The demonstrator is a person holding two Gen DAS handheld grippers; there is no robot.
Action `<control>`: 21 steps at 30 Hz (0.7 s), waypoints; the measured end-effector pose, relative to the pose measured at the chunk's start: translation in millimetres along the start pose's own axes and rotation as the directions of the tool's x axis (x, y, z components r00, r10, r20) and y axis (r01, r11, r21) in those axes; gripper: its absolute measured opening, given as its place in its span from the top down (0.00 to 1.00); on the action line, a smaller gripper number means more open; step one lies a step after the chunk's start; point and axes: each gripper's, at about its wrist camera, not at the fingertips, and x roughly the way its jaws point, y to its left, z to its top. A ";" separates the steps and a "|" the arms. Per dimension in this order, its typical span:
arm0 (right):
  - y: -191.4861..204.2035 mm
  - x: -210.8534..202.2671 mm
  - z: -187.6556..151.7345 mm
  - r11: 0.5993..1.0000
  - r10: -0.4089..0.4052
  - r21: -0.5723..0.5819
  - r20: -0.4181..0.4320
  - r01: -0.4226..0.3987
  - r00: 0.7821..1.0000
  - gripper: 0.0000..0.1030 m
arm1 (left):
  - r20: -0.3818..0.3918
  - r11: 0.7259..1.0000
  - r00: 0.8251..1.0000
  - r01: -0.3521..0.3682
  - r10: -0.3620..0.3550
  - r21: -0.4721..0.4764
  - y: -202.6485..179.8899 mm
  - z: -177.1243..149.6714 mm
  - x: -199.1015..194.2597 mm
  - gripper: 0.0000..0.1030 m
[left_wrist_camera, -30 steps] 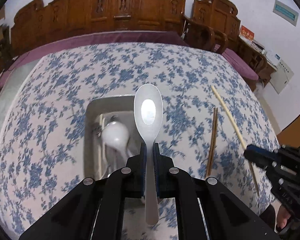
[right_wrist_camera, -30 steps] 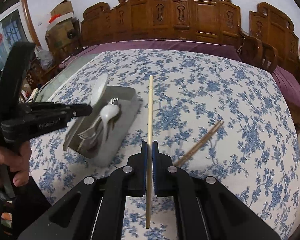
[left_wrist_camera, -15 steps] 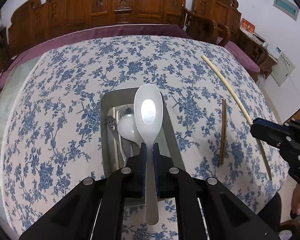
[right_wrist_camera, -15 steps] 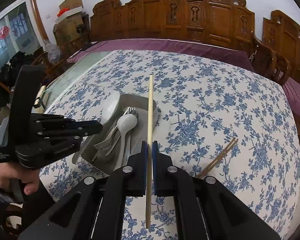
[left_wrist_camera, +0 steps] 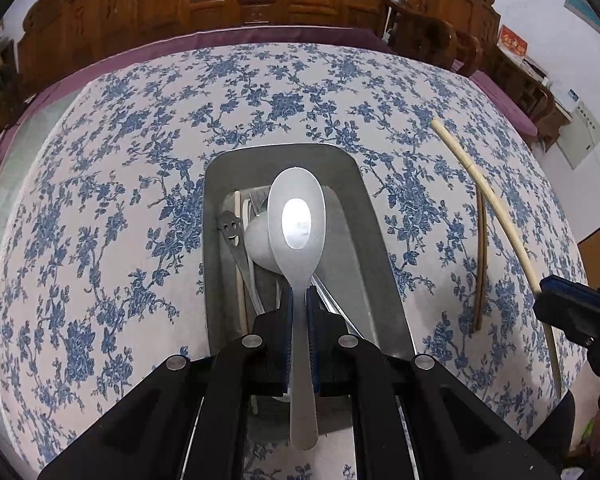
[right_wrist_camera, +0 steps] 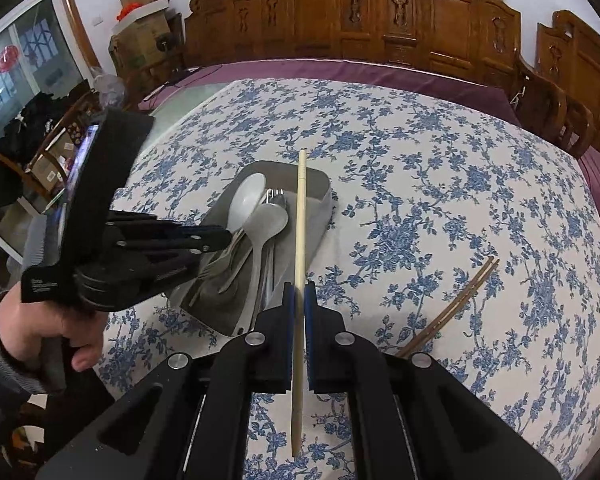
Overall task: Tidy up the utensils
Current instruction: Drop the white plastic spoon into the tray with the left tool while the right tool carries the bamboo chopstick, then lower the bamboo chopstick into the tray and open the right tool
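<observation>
Left tool (left_wrist_camera: 299,312): pressed together on the neck of a large pale plastic spoon (left_wrist_camera: 297,216), bowl forward, tail of the handle sticking out behind the pads.
Right tool (right_wrist_camera: 299,304): pinching a long pale bamboo chopstick (right_wrist_camera: 300,216) near its middle; the tip reaches over the tray's far right corner.
Tray: grey rectangular plastic tray (left_wrist_camera: 374,236) on the blue-floral covered surface (left_wrist_camera: 100,200); inside lie a white ladle-type spoon (right_wrist_camera: 246,196), metal forks, a smiley-faced metal handle (left_wrist_camera: 230,226) and a thin pale stick along the left wall.
Still out: a pair of dark brown wooden chopsticks (right_wrist_camera: 452,304) on the cloth, well apart from the tray, to its right.
Step in hand: judged to be lowering the held spoon into the tray.
Doing it well: keep the spoon lengthwise with the tray, bowl toward the far wall; bring it low before letting go, since it hangs over the other spoon and may clatter or slide.
Right side advice: hold the chopstick clear until the left tool leaves, then lay it parallel along the right wall.
Risk: the two tools crowd the same tray; one at a time.
</observation>
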 end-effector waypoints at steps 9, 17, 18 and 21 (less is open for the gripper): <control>5.6 20.4 9.9 1.000 0.018 -0.002 -0.021 -0.018 1.000 0.94 | 0.004 1.000 1.000 0.013 -0.013 -0.011 5.1 3.2 9.8 0.94; 12.4 42.3 21.0 0.999 0.043 0.010 -0.032 -0.043 0.999 0.94 | 0.070 0.999 0.997 0.021 -0.019 -0.036 22.3 2.8 -15.3 0.94; 13.8 45.5 22.6 0.999 0.047 0.012 -0.032 -0.047 0.998 0.94 | 0.077 0.999 0.997 0.021 -0.017 -0.041 25.0 2.0 -18.6 0.94; 21.0 57.0 28.9 0.998 0.066 0.022 -0.028 -0.065 0.997 0.94 | 0.106 0.998 0.994 0.015 -0.009 -0.054 34.8 -3.5 -33.1 0.94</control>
